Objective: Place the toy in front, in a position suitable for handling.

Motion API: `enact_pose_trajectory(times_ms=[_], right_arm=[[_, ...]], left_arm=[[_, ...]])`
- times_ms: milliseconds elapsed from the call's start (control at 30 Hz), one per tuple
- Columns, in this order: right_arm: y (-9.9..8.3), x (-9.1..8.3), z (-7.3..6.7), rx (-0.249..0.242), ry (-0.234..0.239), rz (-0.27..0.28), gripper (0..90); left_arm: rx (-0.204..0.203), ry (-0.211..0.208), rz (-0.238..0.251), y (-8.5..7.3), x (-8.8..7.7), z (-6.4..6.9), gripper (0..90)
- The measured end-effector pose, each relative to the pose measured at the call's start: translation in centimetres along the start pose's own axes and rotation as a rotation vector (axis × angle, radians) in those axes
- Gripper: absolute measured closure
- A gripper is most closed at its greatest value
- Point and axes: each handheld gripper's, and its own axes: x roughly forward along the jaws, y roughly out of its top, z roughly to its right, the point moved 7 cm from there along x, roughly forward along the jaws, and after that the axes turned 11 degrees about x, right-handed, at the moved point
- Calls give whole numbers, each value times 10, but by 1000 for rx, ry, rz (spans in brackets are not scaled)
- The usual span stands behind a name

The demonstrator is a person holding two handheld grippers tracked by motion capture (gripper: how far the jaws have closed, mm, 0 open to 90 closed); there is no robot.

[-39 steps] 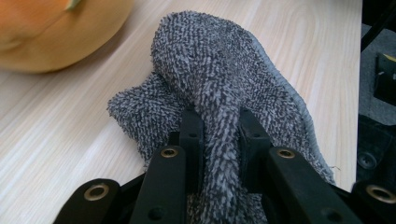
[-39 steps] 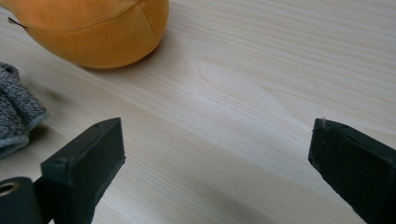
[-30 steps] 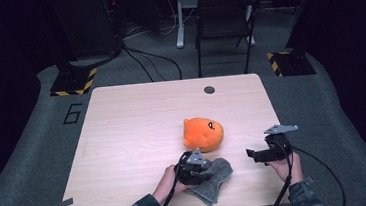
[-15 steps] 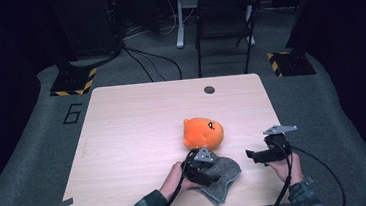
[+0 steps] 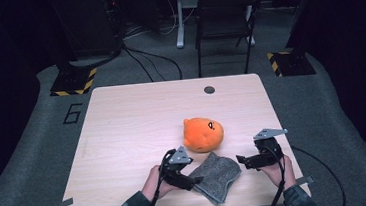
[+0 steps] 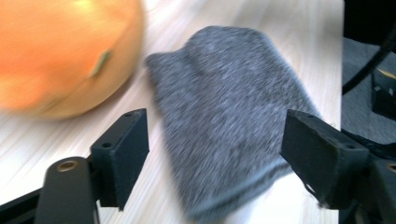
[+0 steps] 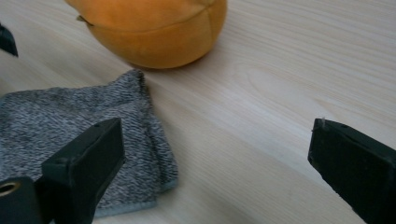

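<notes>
Grey knit cloth (image 5: pixel 216 175) lies released; left hand-held gripper (image 5: pixel 196 181), jaws just opened wide, empty, should back off level; right hand-held gripper (image 5: pixel 239 159) gapes empty too.

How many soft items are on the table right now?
2. A grey knit cloth lies flat near the table's front edge, between the two hand-held grippers. An orange plush toy sits just behind it, toward the middle. Nothing seems hidden.

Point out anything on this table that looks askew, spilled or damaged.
Nothing is spilled or damaged. The grey cloth lies folded but skewed to the table edge, one corner close to the front edge. The orange plush sits just behind it, face up. Both tongs stand open beside the cloth.
</notes>
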Motion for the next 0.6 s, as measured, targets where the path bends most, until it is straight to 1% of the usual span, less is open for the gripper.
enact_pose_trajectory(times_ms=[33, 67, 133, 167, 233, 267, 300, 333, 367, 400, 433, 467, 500, 533, 567, 600], right_arm=[[0, 1, -3, -4, 5, -2, 33], [0, 1, -3, -4, 5, -2, 33], [-1, 3, -11, -13, 17, -9, 32], [-3, 5, -18, -27, 27, -17, 32], [-5, 7, -26, -41, 39, -29, 30], [-5, 7, -26, -41, 39, -29, 30], [-6, 10, -35, -61, 50, -35, 30], [-6, 10, -35, -61, 50, -35, 30], [-6, 12, -40, -67, 54, -40, 30], [-7, 16, -51, -92, 67, -49, 29], [-7, 18, -58, -100, 75, -50, 30], [-7, 21, -63, -123, 80, -50, 30], [-8, 22, -69, -129, 77, -62, 29], [-8, 26, -74, -152, 87, -62, 27], [-9, 29, -80, -160, 87, -68, 25], [-9, 32, -84, -184, 90, -70, 22]], left_arm=[[-12, 18, 2, -4, -5, -3, 200], [-24, 34, -1, -9, -9, -6, 200], [-51, 74, -7, -18, -18, -13, 166], [-77, 107, -15, -29, -25, -21, 153], [-107, 135, -10, -39, -33, -29, 150], [-107, 135, -10, -39, -33, -29, 147], [-115, 154, -16, -44, -36, -32, 135], [-126, 173, -18, -49, -40, -36, 135], [-139, 198, -17, -53, -43, -40, 124], [-170, 233, -11, -63, -49, -48, 114], [-182, 254, -11, -67, -52, -52, 113], [-202, 275, -3, -71, -54, -57, 113], [-221, 268, -4, -73, -56, -59, 113], [-230, 275, -5, -76, -57, -63, 113], [-236, 286, -2, -77, -58, -65, 113], [-244, 285, -2, -78, -57, -67, 113]])
